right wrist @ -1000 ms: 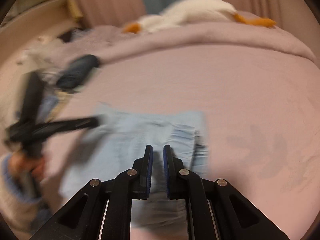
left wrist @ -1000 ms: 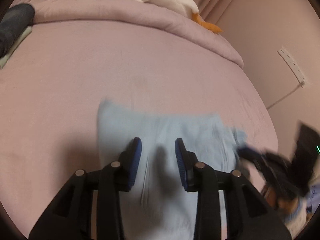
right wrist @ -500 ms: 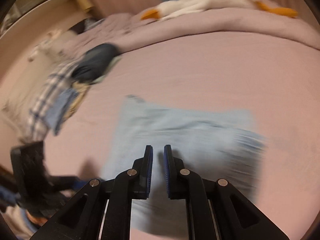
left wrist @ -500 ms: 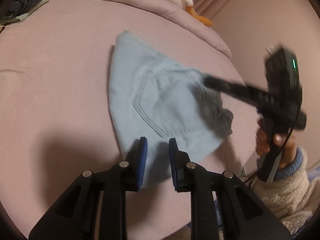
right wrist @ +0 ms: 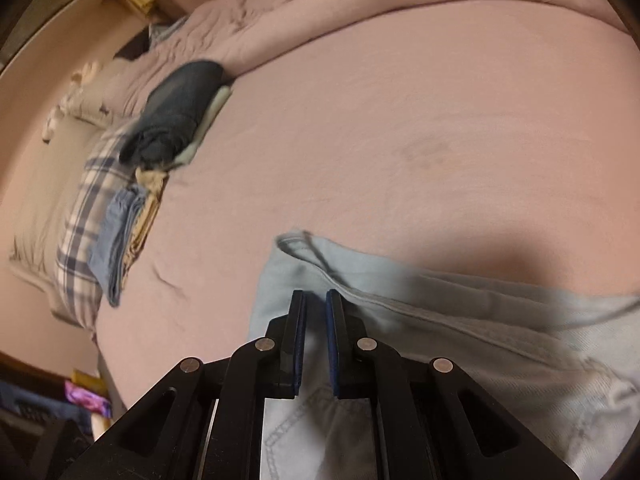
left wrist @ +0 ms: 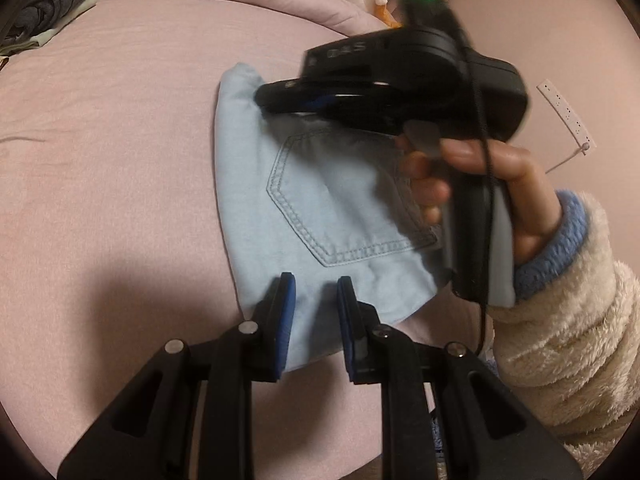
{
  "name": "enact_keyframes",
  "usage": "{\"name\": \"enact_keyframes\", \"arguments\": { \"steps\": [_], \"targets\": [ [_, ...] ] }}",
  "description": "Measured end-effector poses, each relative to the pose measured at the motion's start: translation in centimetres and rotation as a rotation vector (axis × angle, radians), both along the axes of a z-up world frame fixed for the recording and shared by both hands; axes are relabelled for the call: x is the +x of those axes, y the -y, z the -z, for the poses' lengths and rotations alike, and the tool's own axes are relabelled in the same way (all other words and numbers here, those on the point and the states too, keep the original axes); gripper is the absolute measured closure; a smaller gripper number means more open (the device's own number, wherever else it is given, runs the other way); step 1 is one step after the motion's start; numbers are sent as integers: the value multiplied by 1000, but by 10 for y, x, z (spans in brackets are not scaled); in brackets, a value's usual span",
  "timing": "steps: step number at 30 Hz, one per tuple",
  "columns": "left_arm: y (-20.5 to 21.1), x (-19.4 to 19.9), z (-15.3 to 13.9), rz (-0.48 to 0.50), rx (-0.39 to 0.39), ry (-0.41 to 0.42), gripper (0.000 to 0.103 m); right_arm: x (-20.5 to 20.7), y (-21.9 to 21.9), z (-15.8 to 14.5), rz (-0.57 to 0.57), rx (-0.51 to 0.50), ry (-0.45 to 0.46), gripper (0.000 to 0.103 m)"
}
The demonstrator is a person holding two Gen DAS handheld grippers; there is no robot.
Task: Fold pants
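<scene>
Denim pants, pale blue and folded with a stitched pocket up, are lying on the pink bed. Left gripper is hovering apart; right gripper is hovering nearly closed, gripping nothing.

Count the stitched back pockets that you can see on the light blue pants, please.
1. One back pocket shows on the top face of the folded pants, between the left gripper and the right gripper. Others may be hidden under the fold.
</scene>
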State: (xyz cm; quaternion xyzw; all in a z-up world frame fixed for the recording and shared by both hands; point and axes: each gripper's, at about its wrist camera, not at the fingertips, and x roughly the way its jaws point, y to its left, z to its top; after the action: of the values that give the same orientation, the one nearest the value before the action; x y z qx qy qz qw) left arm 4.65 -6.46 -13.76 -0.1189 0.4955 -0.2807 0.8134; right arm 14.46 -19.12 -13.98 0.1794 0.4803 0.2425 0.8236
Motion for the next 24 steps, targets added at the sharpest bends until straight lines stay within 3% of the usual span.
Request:
{"name": "enact_keyframes", "arguments": {
  "steps": [2,4,10,18,24],
  "targets": [
    [-3,-1,1,-1,3,0,84,-17,4,-9,-3,-3,39,93],
    [-12,-11,1,-1,7,1,84,-36,17,-21,11,-12,87,85],
    [-5,-6,-2,0,30,5,84,-85,62,-38,81,-158,171,83],
    [0,-6,-3,-2,69,15,82,-136,68,-18,41,-364,152,83],
    [5,-6,-4,-2,100,22,82,-136,67,-8,18,-400,164,83]
  ]
}}
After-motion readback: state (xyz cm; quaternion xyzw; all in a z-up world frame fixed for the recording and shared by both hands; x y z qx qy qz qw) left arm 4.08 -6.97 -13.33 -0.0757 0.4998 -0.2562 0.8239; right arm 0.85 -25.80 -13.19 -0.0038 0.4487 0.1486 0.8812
